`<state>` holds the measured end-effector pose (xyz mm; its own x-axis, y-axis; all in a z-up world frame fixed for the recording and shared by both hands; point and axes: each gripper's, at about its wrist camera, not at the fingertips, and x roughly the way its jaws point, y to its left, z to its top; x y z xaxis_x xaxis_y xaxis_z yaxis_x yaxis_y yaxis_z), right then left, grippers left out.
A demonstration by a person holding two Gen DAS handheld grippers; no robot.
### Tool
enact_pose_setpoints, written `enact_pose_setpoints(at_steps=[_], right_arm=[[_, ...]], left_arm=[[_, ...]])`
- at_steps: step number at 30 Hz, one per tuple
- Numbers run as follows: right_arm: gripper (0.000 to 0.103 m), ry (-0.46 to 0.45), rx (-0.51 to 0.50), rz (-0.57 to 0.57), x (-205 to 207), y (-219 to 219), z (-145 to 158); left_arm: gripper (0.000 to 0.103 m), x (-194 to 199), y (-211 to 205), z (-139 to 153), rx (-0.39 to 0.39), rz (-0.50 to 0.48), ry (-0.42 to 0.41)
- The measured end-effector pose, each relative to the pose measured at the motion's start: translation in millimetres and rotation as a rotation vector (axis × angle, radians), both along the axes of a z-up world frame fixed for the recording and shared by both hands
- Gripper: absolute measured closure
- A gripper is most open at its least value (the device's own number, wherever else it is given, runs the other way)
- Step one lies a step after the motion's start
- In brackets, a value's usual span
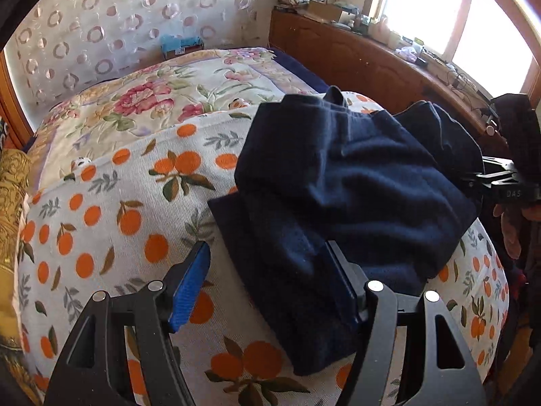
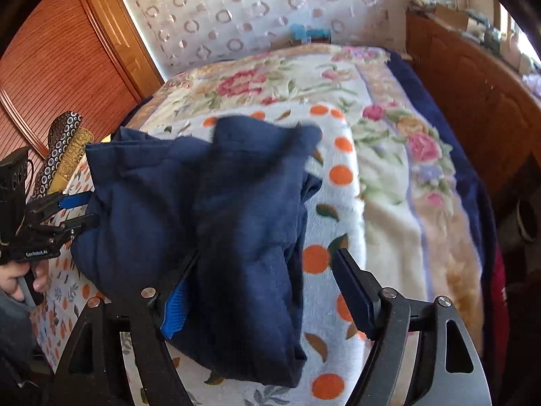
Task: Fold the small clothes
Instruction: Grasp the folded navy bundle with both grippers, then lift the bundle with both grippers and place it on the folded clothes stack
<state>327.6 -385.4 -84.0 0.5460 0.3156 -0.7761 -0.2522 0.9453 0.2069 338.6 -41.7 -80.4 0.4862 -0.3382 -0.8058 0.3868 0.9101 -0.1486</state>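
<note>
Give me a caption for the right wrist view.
Open right gripper over a navy garment on an orange-print blanket.

Far edge of the navy garment motion-blurred; windowsill clutter too small to identify.

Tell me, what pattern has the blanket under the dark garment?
Oranges with leaves on white blanket, clearest in the left wrist view.

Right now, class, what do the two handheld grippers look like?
Both are black, with two angular fingers, triangular cut-outs and silver rivets. The left gripper and right gripper carry blue ribbed pads. White lettering marks the left one's body; a grey sleeve shows behind it.
</note>
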Motion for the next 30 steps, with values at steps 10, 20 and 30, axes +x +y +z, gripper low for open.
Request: enact_pose_setpoints(at_steps=[10, 20, 30], right_arm=[[0.045, 0.032, 0.074, 0.052, 19.0, -9.1, -4.1], [0.078, -0.115, 0.020, 0.118, -11.2, -8.2, 38.2], [0.079, -0.330, 0.006, 0.376, -7.3, 104.2, 131.7]], left_arm=[[0.036, -10.0, -7.7, -6.3, -0.043, -0.013, 0.010], [0.087, -30.4, 8.4, 28.1, -0.157, -0.059, -0.050], [0.088, -102.4, 156.6, 113.8, -0.246, 0.154, -0.267]])
